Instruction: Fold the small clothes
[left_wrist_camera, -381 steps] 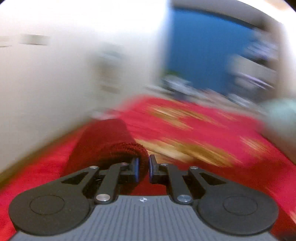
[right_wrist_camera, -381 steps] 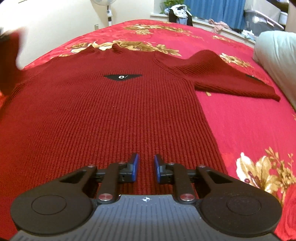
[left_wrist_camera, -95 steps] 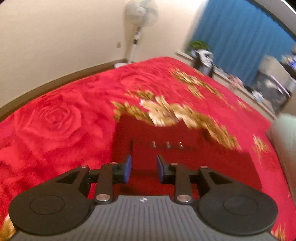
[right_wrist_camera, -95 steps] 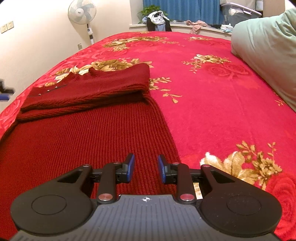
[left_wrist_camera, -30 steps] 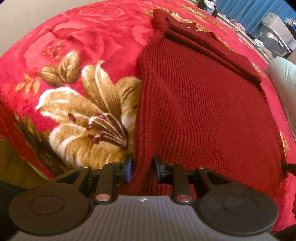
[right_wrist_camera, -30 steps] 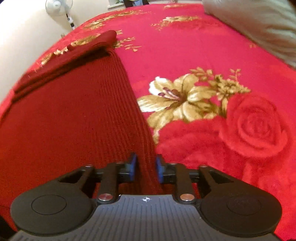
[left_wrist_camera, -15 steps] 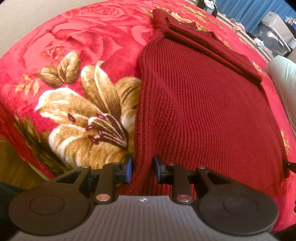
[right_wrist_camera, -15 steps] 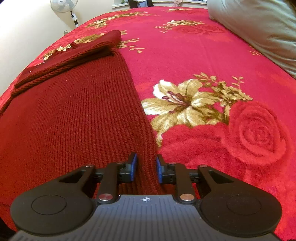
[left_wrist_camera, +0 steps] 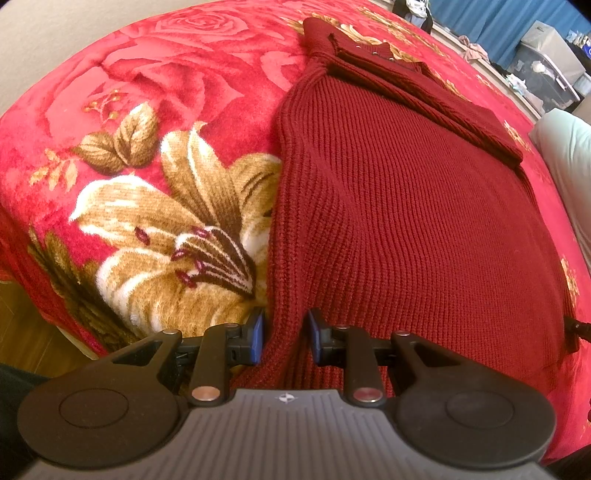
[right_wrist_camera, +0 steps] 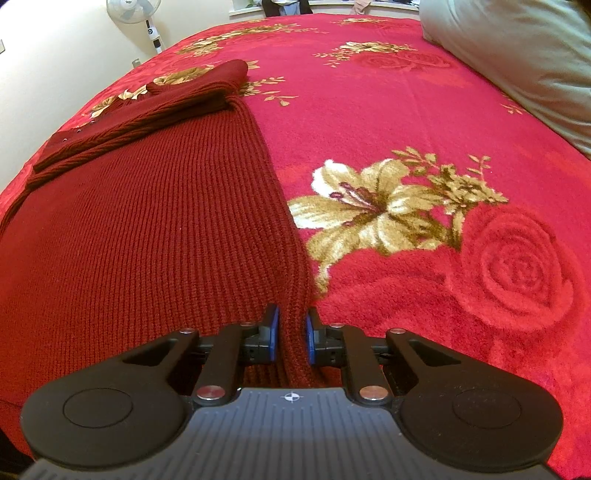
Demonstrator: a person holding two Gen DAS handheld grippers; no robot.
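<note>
In the left wrist view, the left tool (left_wrist_camera: 284,334) straddles the near left hem corner of the dark red knit sweater (left_wrist_camera: 406,206), which lies flat on the floral bed blanket (left_wrist_camera: 147,147); whether it pinches yet cannot be told. In the right wrist view, the right tool (right_wrist_camera: 291,334) is clenched on the sweater's (right_wrist_camera: 147,221) right hem edge. The thick ribbed knit looks soft, floppy and fairly heavy, so both hem corners seem the right holds.

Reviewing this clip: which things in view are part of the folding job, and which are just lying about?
Part of the job:
- dark red knit sweater, sleeves folded across its top
- left gripper, at the sweater's lower left corner
- right gripper, at its lower right corner
- red floral blanket, the work surface

Just lying about:
- pale green pillow
- standing fan
- grey storage bin
</note>
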